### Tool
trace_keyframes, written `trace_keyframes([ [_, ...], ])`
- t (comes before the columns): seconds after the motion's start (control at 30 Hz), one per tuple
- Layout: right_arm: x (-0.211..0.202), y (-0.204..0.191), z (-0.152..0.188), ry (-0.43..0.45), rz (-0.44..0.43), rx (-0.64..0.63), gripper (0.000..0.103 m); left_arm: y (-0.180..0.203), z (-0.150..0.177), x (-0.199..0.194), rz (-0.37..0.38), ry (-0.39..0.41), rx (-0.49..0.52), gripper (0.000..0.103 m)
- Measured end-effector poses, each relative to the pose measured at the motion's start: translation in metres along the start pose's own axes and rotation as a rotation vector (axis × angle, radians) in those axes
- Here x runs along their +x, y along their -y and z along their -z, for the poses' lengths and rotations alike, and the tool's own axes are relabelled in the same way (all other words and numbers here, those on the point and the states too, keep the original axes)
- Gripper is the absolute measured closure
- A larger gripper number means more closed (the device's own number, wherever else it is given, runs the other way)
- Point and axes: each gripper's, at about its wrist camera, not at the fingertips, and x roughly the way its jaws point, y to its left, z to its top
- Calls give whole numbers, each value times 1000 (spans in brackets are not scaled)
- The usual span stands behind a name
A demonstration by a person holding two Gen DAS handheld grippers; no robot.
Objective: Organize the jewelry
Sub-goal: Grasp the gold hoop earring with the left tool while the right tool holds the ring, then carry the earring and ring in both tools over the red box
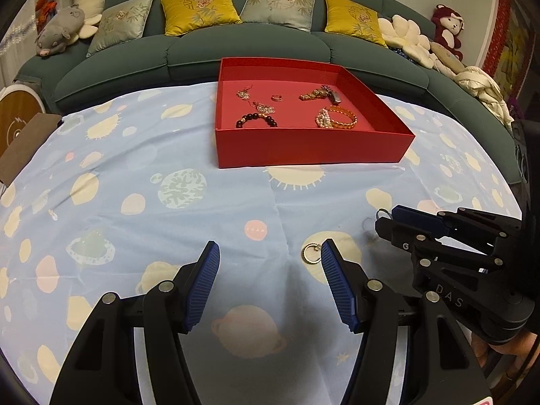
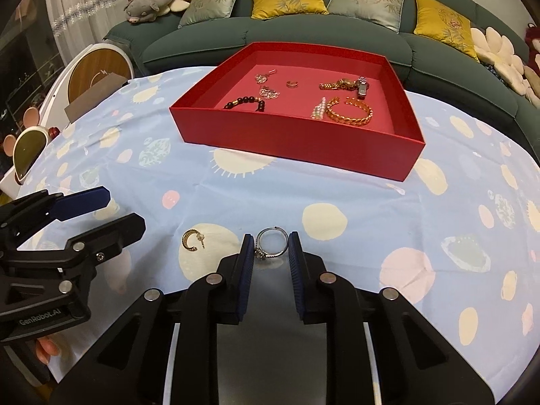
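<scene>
Right gripper (image 2: pixel 271 241) jaws clamped on silver ring (image 2: pixel 272 240), left gripper (image 1: pixel 270 253) jaws apart beside gold earring (image 1: pixel 311 254)

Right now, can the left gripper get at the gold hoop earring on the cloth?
Probably yes. The left gripper is open and the hoop earring lies right beside its right finger, with only bare cloth around it. The right gripper, holding the silver ring, sits close by.

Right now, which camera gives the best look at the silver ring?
The right wrist view. The silver ring sits centred between the right gripper's fingers, band and stone setting clear, pads at its sides. In the left wrist view only a thin loop peeks past that gripper's fingertip; the rest is hidden.
</scene>
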Motion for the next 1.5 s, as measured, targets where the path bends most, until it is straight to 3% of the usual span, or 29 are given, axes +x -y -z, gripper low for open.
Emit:
trace_keyframes([
  [0.73,-18,50,22,-10,39,59,83,30,13,36,27,-70,39,43],
  [0.97,-22,60,30,-19,39,71,83,26,7,42,35,-35,-5,44],
  [1.13,-26,66,33,-17,35,82,83,39,9,47,-48,8,71,57],
  [1.23,-28,72,33,-15,37,94,83,42,9,46,-45,12,90,73],
  [1.5,-33,83,36,-11,37,121,83,38,11,43,-52,14,74,93],
])
